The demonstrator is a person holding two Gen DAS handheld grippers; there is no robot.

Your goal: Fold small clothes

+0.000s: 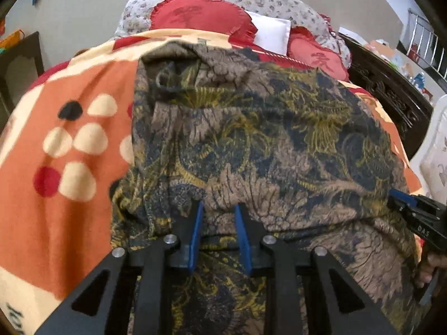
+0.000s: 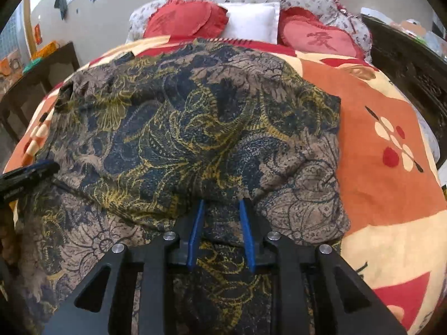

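A brown, navy and yellow patterned garment (image 1: 251, 139) lies spread on an orange and cream blanket (image 1: 69, 145). It also fills the right wrist view (image 2: 181, 139). My left gripper (image 1: 219, 208) holds a raised fold of the garment's near edge between its blue pads. My right gripper (image 2: 220, 203) does the same on its side, with cloth bunched between its pads. The right gripper shows at the right edge of the left wrist view (image 1: 413, 209). The left gripper shows at the left edge of the right wrist view (image 2: 30, 171).
Two red cushions (image 2: 184, 19) and a white pillow (image 2: 251, 22) lie at the head of the bed on a floral cover. A dark carved wooden frame (image 1: 391, 97) runs along the right. A dark table (image 2: 42, 75) stands at the left.
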